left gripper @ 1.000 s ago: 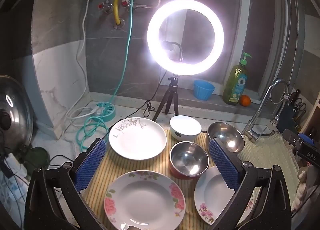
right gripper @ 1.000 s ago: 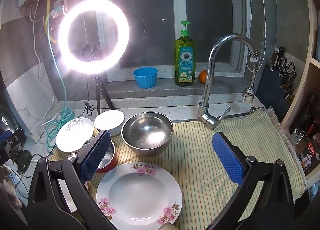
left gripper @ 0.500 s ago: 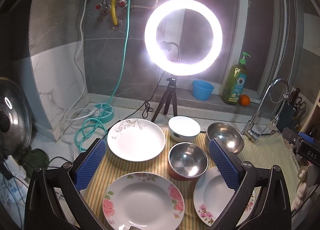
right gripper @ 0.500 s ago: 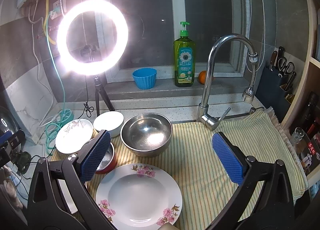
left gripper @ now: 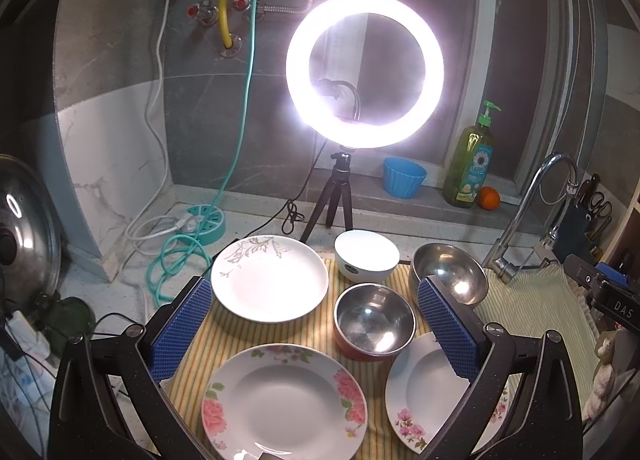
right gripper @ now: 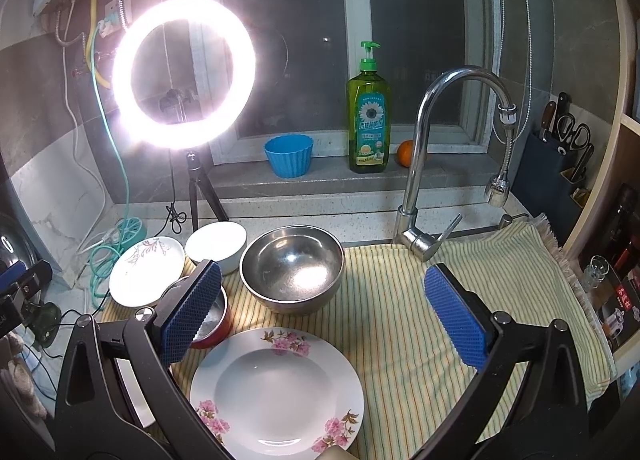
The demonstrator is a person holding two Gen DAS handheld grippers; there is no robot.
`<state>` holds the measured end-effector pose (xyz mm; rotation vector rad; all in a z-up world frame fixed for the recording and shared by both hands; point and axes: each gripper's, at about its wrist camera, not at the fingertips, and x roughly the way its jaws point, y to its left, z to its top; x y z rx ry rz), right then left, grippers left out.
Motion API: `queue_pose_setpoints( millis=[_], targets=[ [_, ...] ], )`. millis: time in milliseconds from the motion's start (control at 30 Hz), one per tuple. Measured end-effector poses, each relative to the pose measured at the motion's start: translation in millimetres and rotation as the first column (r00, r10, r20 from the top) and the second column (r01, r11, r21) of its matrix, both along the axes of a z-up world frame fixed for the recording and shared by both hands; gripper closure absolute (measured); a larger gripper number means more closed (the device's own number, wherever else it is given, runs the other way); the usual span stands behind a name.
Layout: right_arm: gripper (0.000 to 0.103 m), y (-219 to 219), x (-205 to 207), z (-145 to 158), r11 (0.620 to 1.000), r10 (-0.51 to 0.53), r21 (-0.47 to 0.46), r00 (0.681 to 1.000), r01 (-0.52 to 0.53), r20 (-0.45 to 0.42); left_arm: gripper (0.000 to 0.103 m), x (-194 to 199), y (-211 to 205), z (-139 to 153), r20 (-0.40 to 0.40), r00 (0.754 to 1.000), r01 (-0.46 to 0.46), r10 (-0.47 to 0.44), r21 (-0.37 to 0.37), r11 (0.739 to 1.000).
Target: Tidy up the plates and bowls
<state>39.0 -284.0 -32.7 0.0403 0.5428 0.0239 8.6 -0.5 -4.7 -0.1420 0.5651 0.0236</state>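
On a striped cloth lie three plates and three bowls. In the left wrist view: a white leaf-pattern plate, a rose plate, a pink-flower plate, a white bowl, a red-sided steel bowl and a large steel bowl. My left gripper is open and empty above them. In the right wrist view my right gripper is open and empty over the pink-flower plate, near the large steel bowl.
A lit ring light on a tripod stands behind the dishes. A tap rises at the back right. A blue cup, soap bottle and orange sit on the sill. A knife block stands at right.
Both cameras have shifted slightly, so the dishes sit a little lower and to the left in view. No dish has moved and both grippers stay open.
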Motion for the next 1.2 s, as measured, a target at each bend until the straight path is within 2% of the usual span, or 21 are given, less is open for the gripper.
queue_pose_setpoints(
  millis=[1200],
  targets=[
    [0.000, -0.5, 2.0, -4.5, 1.000, 0.001, 0.001, 1.000, -0.001, -0.006, 0.001, 1.0, -2.9, -1.8, -0.005, 1.000, 0.005, -0.005, -0.002, 1.000]
  ],
)
